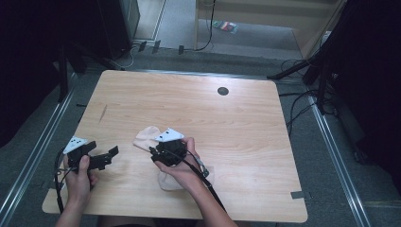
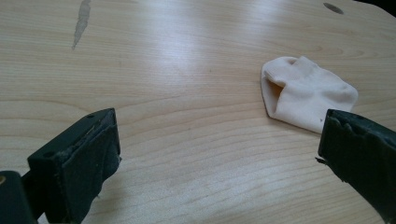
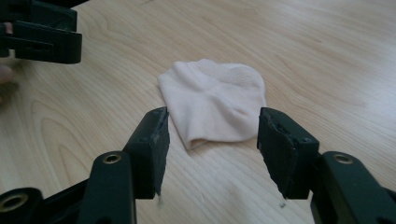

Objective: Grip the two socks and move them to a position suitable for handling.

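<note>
**Both grippers open over the table, pale sock near your right one**

High view: you've got the left gripper [image 1: 101, 156] near the table's [image 1: 189, 104] front-left edge, held in your left hand [image 1: 79, 177], jaws apart w/ nothing between them. Your right gripper [image 1: 163, 151] sits mid-table in your right hand [image 1: 184, 165], right over a cream sock [image 1: 145, 137]. More pale fabric shows under your right wrist; can't tell if it's the same piece. A dark round hole [image 1: 222, 91] sits toward the table's far side.

Left gripper view: jaws wide apart, empty, wood grain btwn them. The sock [image 2: 306, 95] lies flat on the table, ahead and to the right, apart from both jaws. A greyish scuff mark [image 2: 81, 21] shows on the wood at upper left.

Right gripper view: your right gripper [image 3: 212, 140] has its jaws spread, not gripping anything. The sock [image 3: 215, 102] lies just beyond the gap, folded or bunched, resting on the table. Your left gripper [image 3: 42, 32] shows at upper left.
</note>
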{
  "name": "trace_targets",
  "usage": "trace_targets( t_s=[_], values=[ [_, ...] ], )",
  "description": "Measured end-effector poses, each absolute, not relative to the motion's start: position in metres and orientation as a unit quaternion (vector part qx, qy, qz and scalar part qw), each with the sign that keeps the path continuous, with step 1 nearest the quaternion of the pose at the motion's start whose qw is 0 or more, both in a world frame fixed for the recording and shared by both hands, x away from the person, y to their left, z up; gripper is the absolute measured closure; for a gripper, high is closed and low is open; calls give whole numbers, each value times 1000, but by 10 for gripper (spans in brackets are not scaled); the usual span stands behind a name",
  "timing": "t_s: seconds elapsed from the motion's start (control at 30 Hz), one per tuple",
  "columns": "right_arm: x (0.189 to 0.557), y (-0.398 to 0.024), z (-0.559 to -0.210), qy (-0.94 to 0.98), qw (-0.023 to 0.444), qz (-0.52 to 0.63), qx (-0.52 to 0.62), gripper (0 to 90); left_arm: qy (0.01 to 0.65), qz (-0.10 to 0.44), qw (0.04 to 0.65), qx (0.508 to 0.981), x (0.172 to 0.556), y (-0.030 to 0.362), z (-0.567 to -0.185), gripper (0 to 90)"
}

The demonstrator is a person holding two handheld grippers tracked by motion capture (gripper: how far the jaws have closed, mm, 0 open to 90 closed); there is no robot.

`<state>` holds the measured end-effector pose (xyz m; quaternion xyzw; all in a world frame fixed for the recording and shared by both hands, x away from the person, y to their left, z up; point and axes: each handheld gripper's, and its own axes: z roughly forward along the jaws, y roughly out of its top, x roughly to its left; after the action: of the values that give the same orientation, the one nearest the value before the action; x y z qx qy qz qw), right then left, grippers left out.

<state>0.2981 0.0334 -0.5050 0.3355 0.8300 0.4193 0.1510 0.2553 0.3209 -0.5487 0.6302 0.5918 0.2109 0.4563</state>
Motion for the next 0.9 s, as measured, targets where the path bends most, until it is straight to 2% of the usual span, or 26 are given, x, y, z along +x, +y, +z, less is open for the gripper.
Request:
trace_targets(
  t_s=[0.3, 0.47, 0.53, 0.63, 0.67, 0.9],
  values=[
    [319, 60, -528, 849, 136, 383, 337, 491, 602, 200, 464, 618, 256, 324, -550, 0],
    [319, 71, -537, 863, 141, 364, 321, 542, 602, 202, 458, 622, 257, 322, -550, 0],
    [317, 75, -541, 868, 148, 352, 319, 600, 601, 202, 457, 624, 257, 321, -550, 0],
    [316, 77, -541, 866, 167, 346, 319, 812, 602, 201, 457, 623, 257, 321, -550, 0],
    [316, 76, -540, 864, 168, 346, 325, 845, 602, 200, 456, 624, 257, 321, -550, 0],
    [315, 58, -517, 832, 173, 380, 366, 867, 601, 202, 455, 626, 257, 321, -550, 0]
  ],
)
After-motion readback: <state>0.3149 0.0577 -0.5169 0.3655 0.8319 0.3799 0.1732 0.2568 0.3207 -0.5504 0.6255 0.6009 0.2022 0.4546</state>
